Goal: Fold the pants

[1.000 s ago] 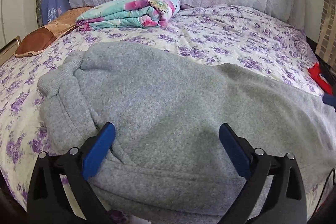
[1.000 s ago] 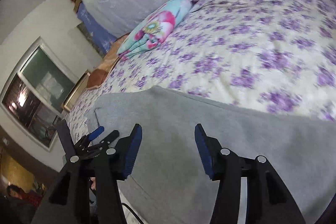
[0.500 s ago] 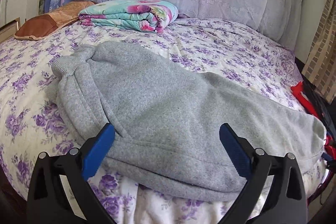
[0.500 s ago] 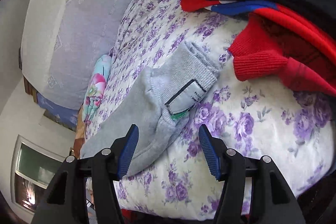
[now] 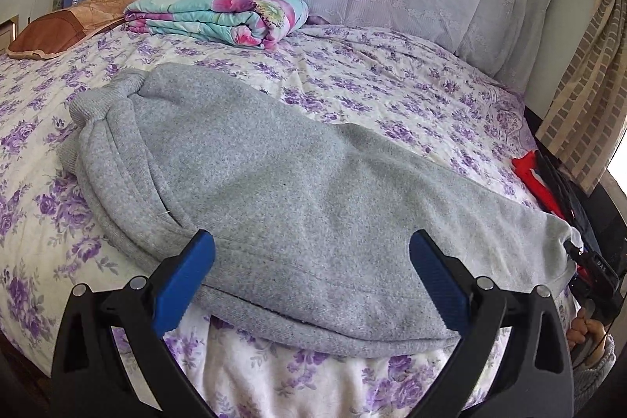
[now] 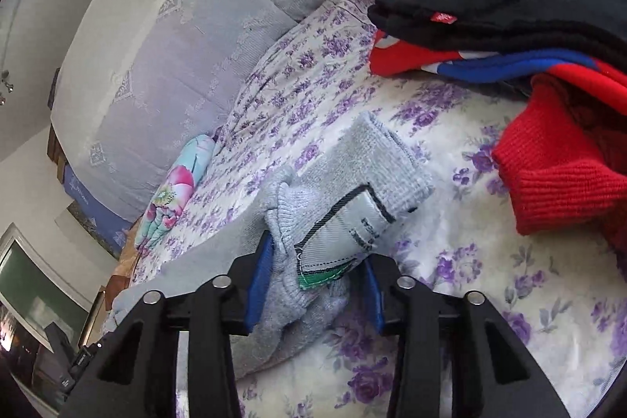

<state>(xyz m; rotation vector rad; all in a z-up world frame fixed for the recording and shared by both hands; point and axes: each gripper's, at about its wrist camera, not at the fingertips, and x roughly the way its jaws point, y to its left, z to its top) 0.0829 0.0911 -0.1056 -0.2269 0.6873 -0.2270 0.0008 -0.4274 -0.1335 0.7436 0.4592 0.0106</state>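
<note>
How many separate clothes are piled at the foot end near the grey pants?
3 at least: a black garment on top, a red-and-blue one beneath it, and a red knit nearest the grey pants. More may lie hidden underneath.

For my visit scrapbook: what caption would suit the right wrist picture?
Right gripper closing on the waistband end of grey pants on a floral bed, beside a pile of red and black clothes.

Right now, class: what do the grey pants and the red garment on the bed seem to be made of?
Grey pants: likely cotton-blend fleece, matte and heathered, with ribbed knit cuffs. Red garment: chunky rib knit, perhaps wool or acrylic; the raised ribs show clearly.
</note>
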